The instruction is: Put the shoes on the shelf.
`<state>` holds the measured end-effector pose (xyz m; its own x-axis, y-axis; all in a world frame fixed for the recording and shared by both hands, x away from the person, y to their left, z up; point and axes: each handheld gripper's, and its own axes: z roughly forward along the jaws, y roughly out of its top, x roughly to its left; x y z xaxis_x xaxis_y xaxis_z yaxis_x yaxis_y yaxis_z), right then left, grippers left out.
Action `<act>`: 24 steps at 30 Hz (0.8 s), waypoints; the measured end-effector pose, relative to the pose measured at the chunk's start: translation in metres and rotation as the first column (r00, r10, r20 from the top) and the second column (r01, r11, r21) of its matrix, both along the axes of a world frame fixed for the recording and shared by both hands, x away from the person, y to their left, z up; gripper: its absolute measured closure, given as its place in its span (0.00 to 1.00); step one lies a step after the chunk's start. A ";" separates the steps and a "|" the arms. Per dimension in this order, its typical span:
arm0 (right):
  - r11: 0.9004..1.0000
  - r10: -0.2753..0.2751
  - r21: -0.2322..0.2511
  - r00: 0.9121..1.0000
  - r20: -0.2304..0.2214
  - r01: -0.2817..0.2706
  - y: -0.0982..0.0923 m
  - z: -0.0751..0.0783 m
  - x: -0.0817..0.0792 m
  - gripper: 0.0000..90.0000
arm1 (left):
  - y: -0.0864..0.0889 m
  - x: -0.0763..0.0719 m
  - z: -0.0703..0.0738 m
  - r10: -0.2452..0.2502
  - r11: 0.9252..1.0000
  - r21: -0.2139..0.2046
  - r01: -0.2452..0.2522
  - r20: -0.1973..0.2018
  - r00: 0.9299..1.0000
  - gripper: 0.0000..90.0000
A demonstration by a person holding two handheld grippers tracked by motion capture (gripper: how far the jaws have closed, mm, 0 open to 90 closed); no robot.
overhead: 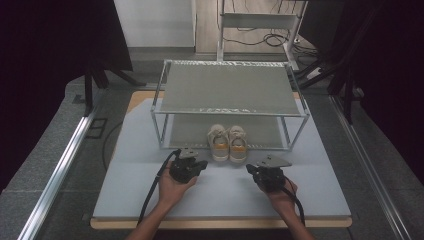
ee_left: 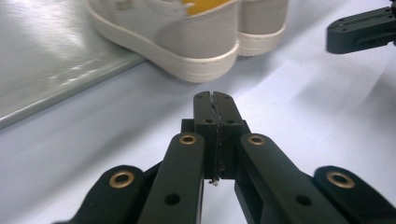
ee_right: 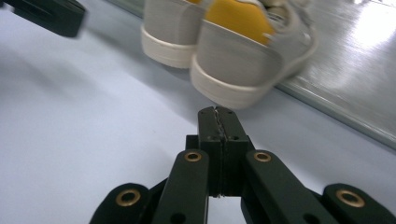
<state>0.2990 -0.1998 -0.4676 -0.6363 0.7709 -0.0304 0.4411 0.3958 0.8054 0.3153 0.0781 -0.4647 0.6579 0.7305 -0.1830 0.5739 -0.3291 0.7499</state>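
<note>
A pair of beige shoes (overhead: 228,142) with yellow insoles stands side by side on the lower shelf of a metal rack (overhead: 230,114), heels toward me and jutting onto the pale blue mat (overhead: 135,195). My left gripper (overhead: 203,164) is shut and empty, just left of the heels. My right gripper (overhead: 249,169) is shut and empty, just right of them. In the left gripper view the shut tips (ee_left: 215,96) point at the near shoe's heel (ee_left: 196,42), a short way off. In the right gripper view the tips (ee_right: 217,111) face the other heel (ee_right: 233,56).
The rack's top shelf (overhead: 230,90) is bare and overhangs the shoes. The lower shelf's silver sheet (ee_left: 46,56) begins right behind the heels. Metal rails (overhead: 60,165) run along both sides of the table. Cables (overhead: 260,37) and stand legs lie on the floor behind.
</note>
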 end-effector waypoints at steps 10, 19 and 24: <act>1.000 0.000 0.022 1.000 -0.003 0.000 0.016 -0.003 0.017 0.99 | -0.024 0.011 0.001 0.007 0.999 -0.034 -0.007 0.004 1.000 1.00; 1.000 -0.011 0.027 1.000 0.007 0.010 0.026 0.000 0.030 0.99 | -0.033 0.025 -0.001 0.041 0.999 -0.019 -0.041 0.012 0.999 1.00; 1.000 -0.002 0.029 1.000 0.019 0.001 0.032 0.003 0.033 0.99 | -0.033 0.026 0.000 0.040 0.999 -0.019 -0.039 0.013 0.999 1.00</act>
<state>0.3318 -0.1677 -0.4648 -0.6345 0.7727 -0.0201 0.4266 0.3718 0.8244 0.3410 0.0454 -0.4650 0.6311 0.7525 -0.1882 0.5760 -0.2921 0.7635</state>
